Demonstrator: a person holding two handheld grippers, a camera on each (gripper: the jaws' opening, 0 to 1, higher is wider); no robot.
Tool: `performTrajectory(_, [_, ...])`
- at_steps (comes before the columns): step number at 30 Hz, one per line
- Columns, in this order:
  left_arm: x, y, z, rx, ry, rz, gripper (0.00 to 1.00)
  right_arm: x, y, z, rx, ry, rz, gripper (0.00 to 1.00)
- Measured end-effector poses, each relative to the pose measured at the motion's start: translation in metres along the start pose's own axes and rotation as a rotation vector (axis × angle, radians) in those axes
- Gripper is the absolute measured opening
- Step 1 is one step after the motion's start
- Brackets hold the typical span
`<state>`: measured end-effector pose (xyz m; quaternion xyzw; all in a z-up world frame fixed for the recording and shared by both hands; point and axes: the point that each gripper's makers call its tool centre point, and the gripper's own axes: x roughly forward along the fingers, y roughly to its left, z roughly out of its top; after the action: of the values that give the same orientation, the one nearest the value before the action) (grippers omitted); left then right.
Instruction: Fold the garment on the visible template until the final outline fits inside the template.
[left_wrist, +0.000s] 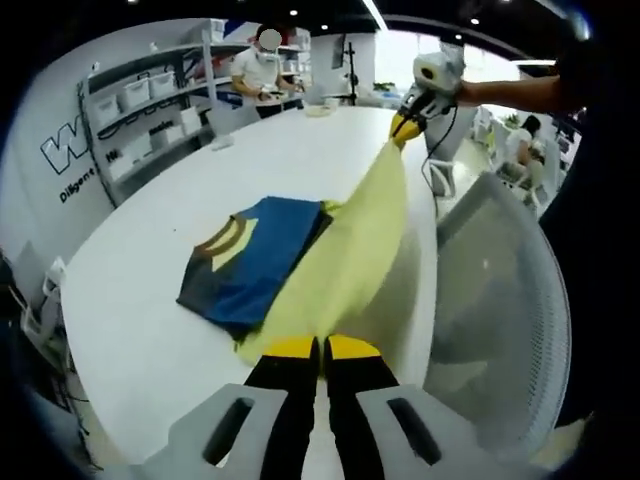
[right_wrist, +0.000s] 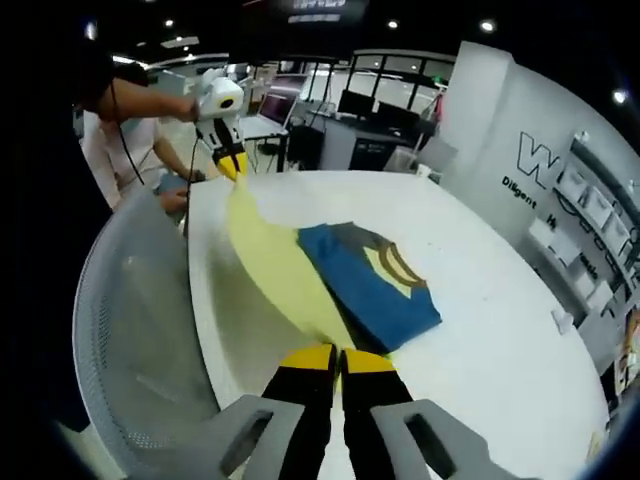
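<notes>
Stretching the yellow garment (left_wrist: 350, 250) taut between them above the white desk (left_wrist: 150, 330), left gripper (left_wrist: 321, 347) and right gripper (right_wrist: 340, 357) both have jaws clamped on its edge.

Surroundings, non-task items

White table (left_wrist: 150, 330); grey mesh chair (left_wrist: 500, 300) just beside its edge; shelving with white bins (left_wrist: 140, 100) along the logo wall (right_wrist: 535, 165); person (left_wrist: 262, 70) standing at the far end; monitors (right_wrist: 355, 103) beyond.

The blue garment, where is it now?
The blue garment lies folded on the white table, its near edge under the yellow cloth stretched between both grippers.
</notes>
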<state>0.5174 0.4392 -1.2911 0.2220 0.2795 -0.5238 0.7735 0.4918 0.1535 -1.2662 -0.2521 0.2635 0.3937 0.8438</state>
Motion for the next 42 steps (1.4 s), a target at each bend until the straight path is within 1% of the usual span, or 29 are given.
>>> performTrajectory(3, [0.003, 0.015, 0.007, -0.005, -0.013, 0.036, 0.0, 0.003, -0.01, 0.002, 0.01, -0.005, -0.016, 0.0])
performTrajectory(6, [0.005, 0.028, 0.012, -0.012, -0.014, 0.064, 0.0, 0.007, -0.022, 0.005, 0.034, -0.01, -0.032, 0.0])
performTrajectory(12, [0.01, 0.052, 0.018, -0.054, -0.023, 0.098, 0.0, 0.018, -0.042, 0.009, 0.061, -0.012, -0.054, 0.0])
performTrajectory(14, [0.012, 0.059, 0.019, -0.055, -0.026, 0.108, 0.0, 0.022, -0.049, 0.012, 0.072, -0.017, -0.062, 0.0])
performTrajectory(19, [0.019, 0.079, 0.022, -0.085, -0.028, 0.139, 0.0, 0.033, -0.064, 0.014, 0.047, 0.003, -0.068, 0.0])
performTrajectory(22, [0.023, 0.093, 0.026, -0.125, -0.038, 0.159, 0.0, 0.04, -0.073, 0.016, 0.042, 0.007, -0.072, 0.0])
performTrajectory(30, [0.034, 0.116, 0.03, -0.154, -0.042, 0.193, 0.0, 0.06, -0.097, 0.019, 0.046, 0.02, -0.091, 0.0])
performTrajectory(34, [0.037, 0.128, 0.031, -0.173, -0.052, 0.213, 0.0, 0.068, -0.104, 0.019, 0.049, 0.024, -0.097, 0.0])
performTrajectory(39, [0.043, 0.14, 0.034, -0.185, -0.058, 0.228, 0.0, 0.077, -0.117, 0.02, 0.061, 0.026, -0.114, 0.0])
performTrajectory(42, [0.048, 0.15, 0.038, -0.195, -0.065, 0.243, 0.0, 0.082, -0.128, 0.02, 0.067, 0.024, -0.132, 0.0])
